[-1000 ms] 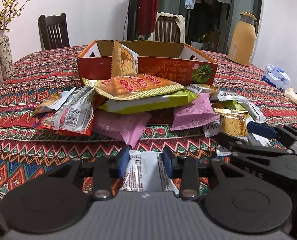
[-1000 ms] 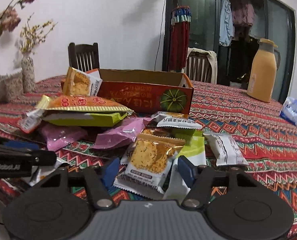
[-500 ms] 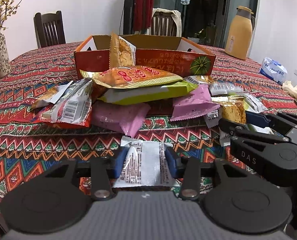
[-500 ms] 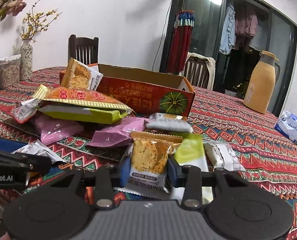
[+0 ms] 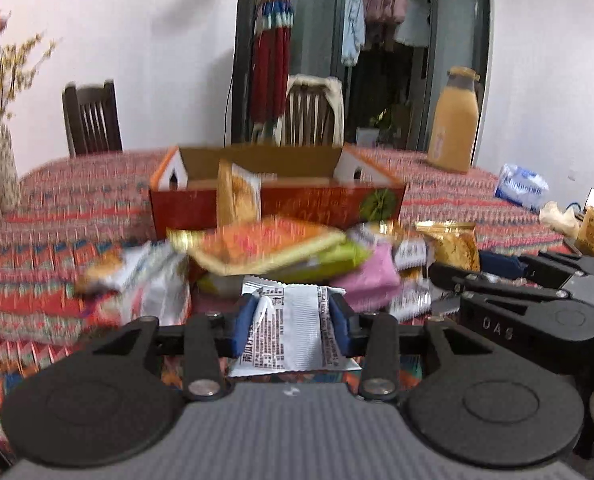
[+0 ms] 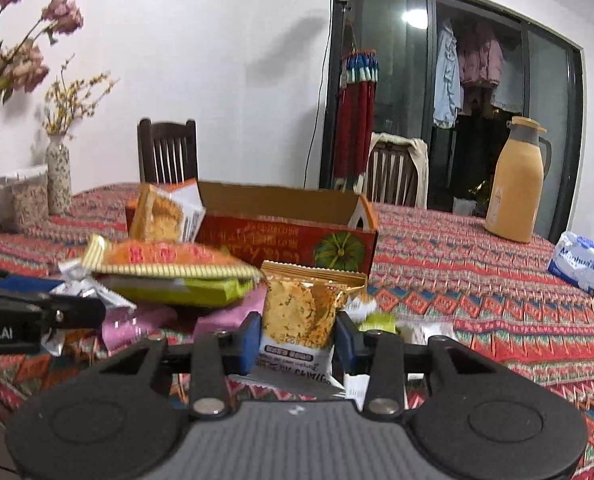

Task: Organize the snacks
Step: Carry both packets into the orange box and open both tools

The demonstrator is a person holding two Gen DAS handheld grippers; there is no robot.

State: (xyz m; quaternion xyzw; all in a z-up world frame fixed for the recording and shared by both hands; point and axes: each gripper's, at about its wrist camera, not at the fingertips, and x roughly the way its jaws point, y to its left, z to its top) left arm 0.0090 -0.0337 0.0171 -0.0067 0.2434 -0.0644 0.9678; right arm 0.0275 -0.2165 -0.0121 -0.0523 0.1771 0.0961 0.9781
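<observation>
Our two grippers, left gripper (image 5: 293,322) clamped on one silver packet (image 5: 293,332), right gripper (image 6: 297,340) pinching one gold cracker packet (image 6: 301,312), one red box (image 6: 281,236) behind.

My left tool (image 5: 293,326) has blue pads on black arms and a grey ribbed body, and the white packet (image 5: 293,332) between them is covered in fine black print. My right tool (image 6: 299,338) is coloured the same; its gold packet (image 6: 303,312) shows a speckled yellow-brown biscuit above a white label band. The worktop (image 6: 477,264) wears a red cloth with zigzag and diamond bands in orange, blue and white. The cardboard box (image 6: 289,236) is red outside with a green round emblem and plain brown inside. In the pile I see an orange packet (image 6: 165,258) with a yellow ribbed edge, a lime green packet (image 6: 185,290) and a pink packet (image 5: 371,276). The flask (image 6: 519,184) is tan with a dark collar.
</observation>
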